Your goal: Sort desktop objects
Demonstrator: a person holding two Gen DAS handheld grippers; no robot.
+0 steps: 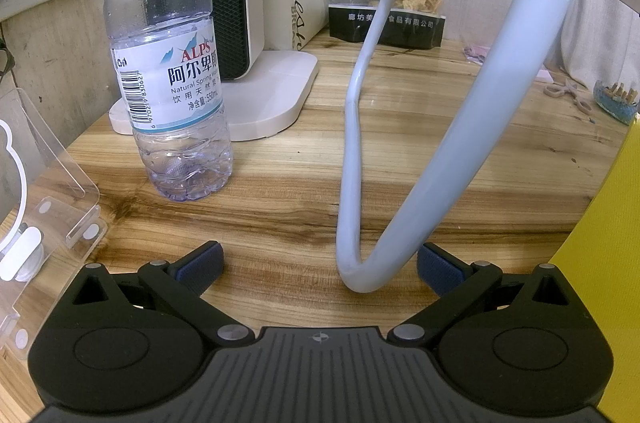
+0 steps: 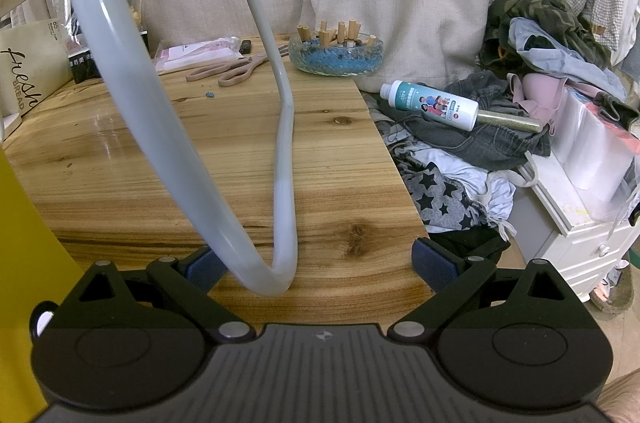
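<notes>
Left wrist: left gripper [image 1: 318,265] jaws wide, empty; right gripper [image 2: 316,265] likewise.

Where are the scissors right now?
The scissors lie flat at the far end of the wooden table in the right wrist view, just left of the glass ashtray and in front of a pink-white packet.

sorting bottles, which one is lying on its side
The white bottle with the teal label, lying on the clothes pile beside the table; the ALPS water bottle stands upright.
</notes>
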